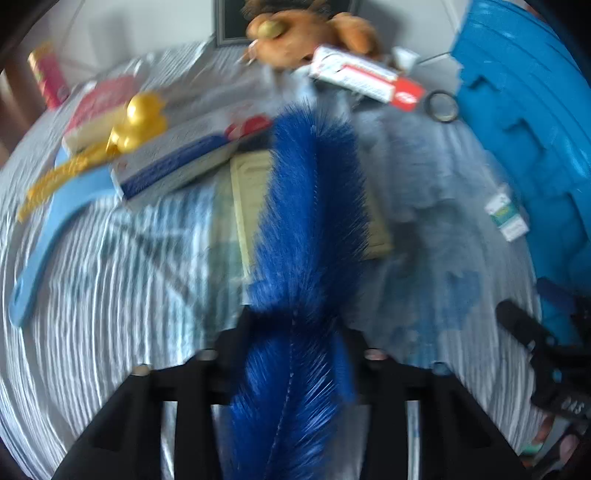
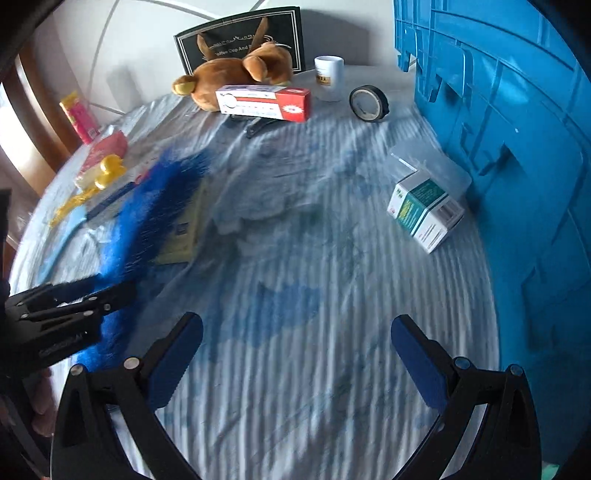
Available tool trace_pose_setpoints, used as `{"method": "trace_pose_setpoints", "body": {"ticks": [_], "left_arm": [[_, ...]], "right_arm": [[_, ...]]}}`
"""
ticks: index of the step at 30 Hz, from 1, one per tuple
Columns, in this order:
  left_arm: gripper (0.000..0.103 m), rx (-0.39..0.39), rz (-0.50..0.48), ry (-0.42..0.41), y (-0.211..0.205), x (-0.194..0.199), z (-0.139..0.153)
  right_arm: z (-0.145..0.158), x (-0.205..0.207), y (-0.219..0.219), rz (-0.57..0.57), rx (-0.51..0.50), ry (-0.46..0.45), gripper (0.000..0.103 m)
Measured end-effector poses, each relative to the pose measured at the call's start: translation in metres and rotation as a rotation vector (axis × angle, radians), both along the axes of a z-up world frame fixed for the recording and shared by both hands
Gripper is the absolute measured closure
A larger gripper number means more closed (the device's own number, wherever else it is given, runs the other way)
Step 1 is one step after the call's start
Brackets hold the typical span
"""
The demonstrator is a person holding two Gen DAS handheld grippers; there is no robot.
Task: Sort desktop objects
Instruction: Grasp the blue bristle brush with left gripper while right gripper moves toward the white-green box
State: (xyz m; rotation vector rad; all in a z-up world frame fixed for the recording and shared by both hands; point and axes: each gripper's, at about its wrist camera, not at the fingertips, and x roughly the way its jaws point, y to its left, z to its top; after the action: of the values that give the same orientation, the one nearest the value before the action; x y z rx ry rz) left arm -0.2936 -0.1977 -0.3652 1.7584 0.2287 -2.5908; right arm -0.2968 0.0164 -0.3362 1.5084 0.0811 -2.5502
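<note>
"Coffee Cup And S…" on the black sign (image 2: 240,35)

Striped cloth (image 2: 295,369) under everything; pale wall (image 2: 129,44) behind.

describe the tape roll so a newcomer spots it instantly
Find the big blue plastic crate on the right. Just left of its far corner, beside the white ceramic cup, stands the black tape roll: the only ring-shaped item, propped on edge.
</note>
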Motion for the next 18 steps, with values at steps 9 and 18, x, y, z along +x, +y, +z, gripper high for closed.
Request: {"method": "trace_pose_setpoints", "body": {"ticks": [9,18], "left_arm": [[0.074,-0.054,0.075,0.026,-0.031,0.000,0.012],[0.074,-0.061,0.088,0.015,-0.039,-0.004,0.005]], "right_arm": [[-0.024,-0.056,0.001,-0.067,0.148,0.071,0.000],[-0.038,-0.109,0.004,-0.140,0.016,0.113,0.000]]}}
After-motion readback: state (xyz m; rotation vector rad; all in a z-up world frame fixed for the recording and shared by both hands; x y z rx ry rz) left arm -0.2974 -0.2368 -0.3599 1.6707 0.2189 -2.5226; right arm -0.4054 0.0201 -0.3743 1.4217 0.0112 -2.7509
